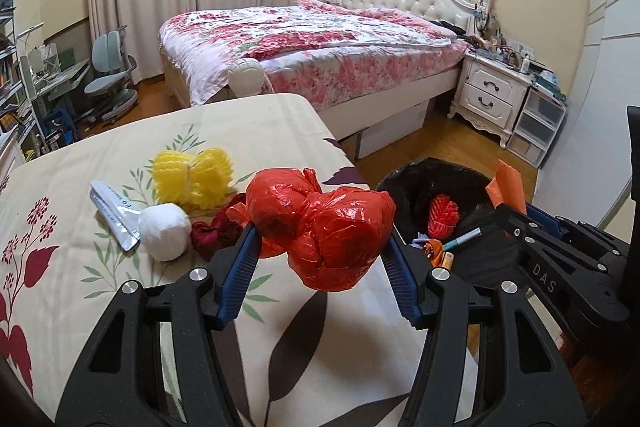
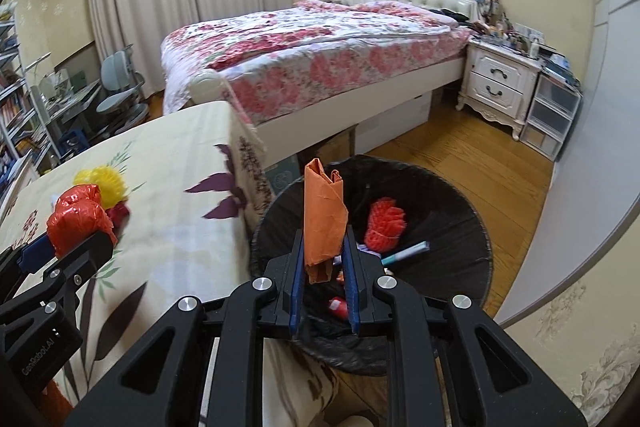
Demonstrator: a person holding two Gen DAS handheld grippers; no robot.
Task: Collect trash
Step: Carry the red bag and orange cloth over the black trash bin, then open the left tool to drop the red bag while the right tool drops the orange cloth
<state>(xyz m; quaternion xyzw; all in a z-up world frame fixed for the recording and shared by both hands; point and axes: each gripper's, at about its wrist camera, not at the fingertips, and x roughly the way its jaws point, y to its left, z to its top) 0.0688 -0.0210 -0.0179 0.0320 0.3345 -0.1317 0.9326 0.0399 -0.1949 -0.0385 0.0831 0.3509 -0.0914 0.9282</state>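
Left wrist view: the left gripper (image 1: pixel 320 227) is squeezing a red plastic bag (image 1: pixel 324 227), tied up in two lumps. The blue pads press on both sides of the bag. The bag hangs in the air over the right edge of the table (image 1: pixel 248 131), close to the black trash bin (image 1: pixel 404 187).

In the right wrist view, the right gripper (image 2: pixel 324 247) is clenched tight on a folded orange paper (image 2: pixel 323 211). The paper stands up between the pads, right over the open bin. Inside the bin lie a red foam net (image 2: pixel 384 223), a small white and blue tube (image 2: pixel 406 251) and other small bits.

Still on the table, near its right edge, sit a yellow foam net (image 1: pixel 194 179), a white ball (image 1: pixel 165 231), a dark red crumpled thing (image 1: pixel 214 229) and a silver packet (image 1: pixel 114 213). The table has a cream cloth with flowers and leaves.

Behind the table is a bed (image 1: pixel 320 47) with a flowery cover. A white nightstand (image 1: pixel 490 95) stands next to it.
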